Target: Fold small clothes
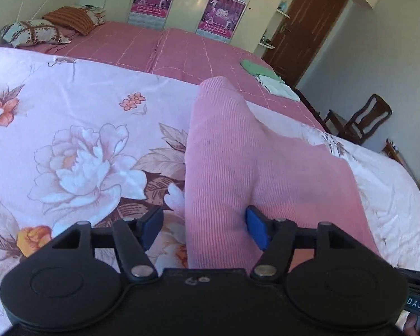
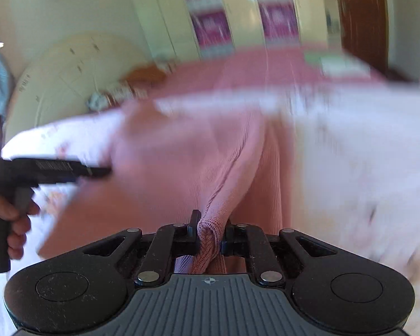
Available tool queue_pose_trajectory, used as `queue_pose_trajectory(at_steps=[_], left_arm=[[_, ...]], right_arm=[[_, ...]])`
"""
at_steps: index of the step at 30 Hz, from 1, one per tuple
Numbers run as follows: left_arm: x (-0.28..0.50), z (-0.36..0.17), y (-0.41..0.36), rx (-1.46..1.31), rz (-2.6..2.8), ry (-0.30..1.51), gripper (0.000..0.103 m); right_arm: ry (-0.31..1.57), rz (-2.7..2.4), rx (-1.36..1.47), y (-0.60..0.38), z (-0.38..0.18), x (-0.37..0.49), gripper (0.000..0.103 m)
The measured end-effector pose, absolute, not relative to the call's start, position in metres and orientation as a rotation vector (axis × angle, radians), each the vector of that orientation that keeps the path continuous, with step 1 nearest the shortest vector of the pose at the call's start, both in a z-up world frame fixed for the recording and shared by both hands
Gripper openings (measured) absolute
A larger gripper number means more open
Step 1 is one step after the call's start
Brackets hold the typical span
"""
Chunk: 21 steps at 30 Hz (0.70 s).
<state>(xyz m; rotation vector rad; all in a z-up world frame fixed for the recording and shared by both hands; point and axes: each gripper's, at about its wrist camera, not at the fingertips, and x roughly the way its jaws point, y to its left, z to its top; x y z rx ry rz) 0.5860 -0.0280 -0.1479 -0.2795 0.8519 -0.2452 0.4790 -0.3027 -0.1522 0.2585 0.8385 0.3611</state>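
You are holding the pink ribbed garment (image 1: 238, 154) in the middle of the left wrist frame, where it is lying over the floral quilt (image 1: 70, 112) and rising as a ridge toward the upper centre. Your left gripper (image 1: 204, 229) is standing with its blue pads (image 1: 256, 229) spread wide; the right pad is touching the cloth, the left pad is apart from it, so this gripper is not pinching anything now. I judge you are keeping it open there to take the near edge.

In the right wrist frame your right gripper (image 2: 210, 232) is pressing its jaws together on a bunched edge of the same pink garment (image 2: 182, 154), at the lower centre. The picture is blurring strongly, so this hand is probably moving, perhaps lifting the edge to carry it over for a fold. The other gripper (image 2: 42, 168) and the hand (image 2: 14, 218) holding it are showing at the left edge.

In the upper right of the left wrist frame, folded green and white cloths (image 1: 268, 78) are resting on the pink bedsheet (image 1: 154, 47), well apart from your work; it seems finished pieces are going there.
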Motion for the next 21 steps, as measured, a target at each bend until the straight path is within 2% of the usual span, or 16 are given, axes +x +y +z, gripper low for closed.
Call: queue_pose_trajectory(at_steps=[2, 4, 5, 11, 16, 21], left_arm=[[0.583, -0.148, -0.026, -0.269, -0.249, 0.84, 0.065], [0.583, -0.147, -0.024, -0.282, -0.254, 0.835, 0.063], [0.583, -0.145, -0.022, -0.298, -0.26, 0.832, 0.062], [0.588, -0.134, -0.017, -0.341, -0.268, 0.774, 0.06], [0.596, -0.144, -0.022, -0.289, -0.256, 0.808, 0.072], [0.596, -0.148, -0.02, -0.308, -0.26, 0.806, 0.073]], right_arm=[[0.79, 0.365, 0.341, -0.316, -0.153, 0.476, 0.013], [0.751, 0.344, 0.428, -0.329, -0.146, 0.479, 0.028], [0.725, 0.331, 0.441, -0.333, -0.141, 0.483, 0.029], [0.737, 0.331, 0.477, -0.34, -0.131, 0.536, 0.029], [0.803, 0.315, 0.376, -0.323, -0.141, 0.558, 0.029], [0.802, 0.311, 0.329, -0.317, -0.147, 0.559, 0.029]])
